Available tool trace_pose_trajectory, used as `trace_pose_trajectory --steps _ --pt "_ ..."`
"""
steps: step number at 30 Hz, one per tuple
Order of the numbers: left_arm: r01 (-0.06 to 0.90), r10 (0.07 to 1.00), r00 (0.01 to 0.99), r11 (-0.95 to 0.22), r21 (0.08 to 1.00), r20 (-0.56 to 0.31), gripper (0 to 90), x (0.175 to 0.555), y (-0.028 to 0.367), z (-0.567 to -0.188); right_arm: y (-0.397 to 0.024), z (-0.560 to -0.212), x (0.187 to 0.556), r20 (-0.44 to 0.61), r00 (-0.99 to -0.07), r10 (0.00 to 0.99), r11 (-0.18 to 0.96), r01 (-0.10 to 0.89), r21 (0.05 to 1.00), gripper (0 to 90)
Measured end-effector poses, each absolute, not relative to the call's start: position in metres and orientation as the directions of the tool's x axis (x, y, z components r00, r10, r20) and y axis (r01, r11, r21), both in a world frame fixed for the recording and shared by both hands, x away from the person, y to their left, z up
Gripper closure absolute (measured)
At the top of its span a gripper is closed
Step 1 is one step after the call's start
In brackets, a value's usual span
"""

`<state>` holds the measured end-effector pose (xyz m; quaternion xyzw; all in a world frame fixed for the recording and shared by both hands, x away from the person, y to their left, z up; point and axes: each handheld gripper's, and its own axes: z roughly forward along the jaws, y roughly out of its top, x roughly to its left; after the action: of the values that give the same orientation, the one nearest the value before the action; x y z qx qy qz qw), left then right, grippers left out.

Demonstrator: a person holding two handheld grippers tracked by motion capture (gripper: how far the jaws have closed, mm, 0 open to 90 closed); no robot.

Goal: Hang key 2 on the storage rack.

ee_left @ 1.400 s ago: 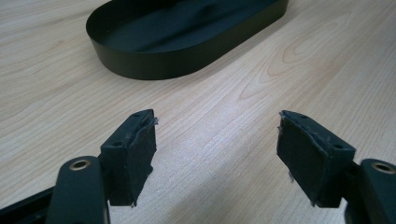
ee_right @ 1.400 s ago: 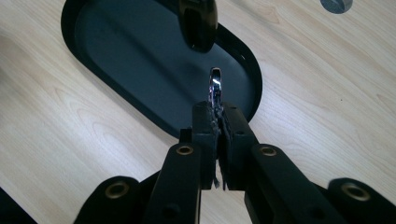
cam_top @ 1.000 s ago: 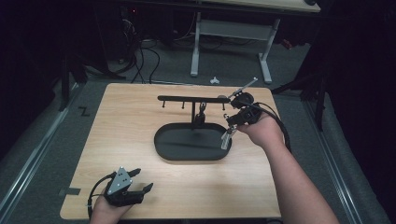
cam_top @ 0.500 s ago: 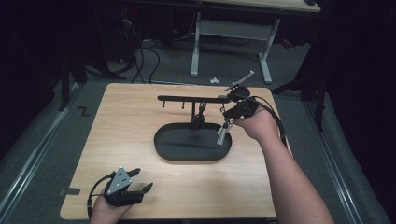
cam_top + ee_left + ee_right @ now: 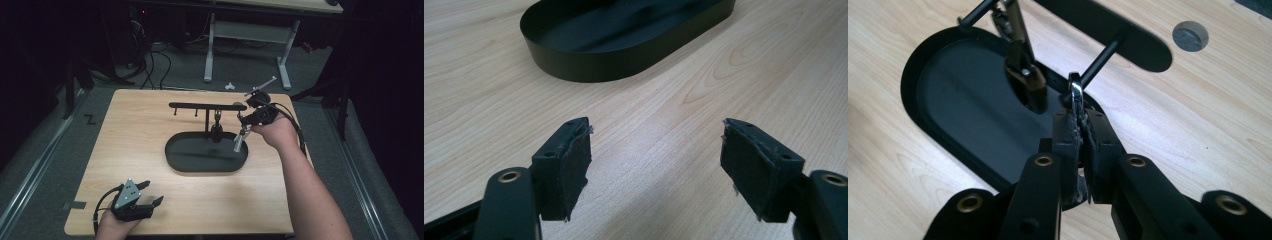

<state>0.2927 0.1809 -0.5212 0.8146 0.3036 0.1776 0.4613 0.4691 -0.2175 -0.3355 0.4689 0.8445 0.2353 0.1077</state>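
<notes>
A black oval tray (image 5: 180, 161) sits mid-table, and from it rises a stand with a horizontal peg bar (image 5: 200, 105). A dark key-like item (image 5: 216, 131) hangs from one peg. My right gripper (image 5: 245, 125) is under the bar's right end, shut on a silvery metal piece (image 5: 239, 143) that dangles over the tray. In the right gripper view the jaws (image 5: 1079, 117) pinch that piece's shiny loop (image 5: 1075, 95) just beside a thin peg (image 5: 1100, 60). My left gripper (image 5: 149, 196) rests at the table's near left corner, open (image 5: 656, 145) and holding nothing.
The wooden table (image 5: 140, 130) ends close behind the stand and just right of the right hand. A round grey plug (image 5: 1190, 35) sits in the tabletop beyond the bar. Desk legs and cables lie on the floor past the far edge.
The right gripper has carried the silvery piece a little farther away and leftward, closer to the bar's right end. The left gripper has stayed put.
</notes>
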Motion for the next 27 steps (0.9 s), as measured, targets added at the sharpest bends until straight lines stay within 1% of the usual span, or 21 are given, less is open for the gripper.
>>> trace_pose_trajectory --steps 6,13,20,22,24,27 --pt "0.334 0.658 0.753 -0.391 0.858 0.007 28.8 0.292 0.182 -0.521 -0.216 -0.339 0.472 -0.009 -0.514 0.858 0.45 0.742 0.496 79.7" --pt "0.332 0.66 0.751 -0.388 0.86 0.008 28.8 0.292 0.183 -0.521 -0.219 -0.341 0.469 -0.01 -0.501 0.866 0.437 0.745 0.504 77.4" --pt "0.332 0.658 0.753 -0.394 0.857 0.011 28.8 0.293 0.181 -0.521 -0.223 -0.346 0.464 -0.011 -0.494 0.869 0.434 0.752 0.497 71.5" --pt "0.332 0.658 0.753 -0.393 0.857 0.01 28.7 0.293 0.181 -0.521 -0.225 -0.349 0.461 -0.012 -0.496 0.868 0.437 0.753 0.491 67.7" --pt "0.333 0.656 0.755 -0.396 0.856 0.01 28.7 0.292 0.18 -0.521 -0.225 -0.349 0.46 -0.011 -0.494 0.87 0.435 0.755 0.492 66.2" --pt "0.332 0.656 0.755 -0.398 0.855 0.012 28.7 0.293 0.18 -0.521 -0.226 -0.352 0.455 -0.018 -0.493 0.87 0.434 0.748 0.502 59.4"
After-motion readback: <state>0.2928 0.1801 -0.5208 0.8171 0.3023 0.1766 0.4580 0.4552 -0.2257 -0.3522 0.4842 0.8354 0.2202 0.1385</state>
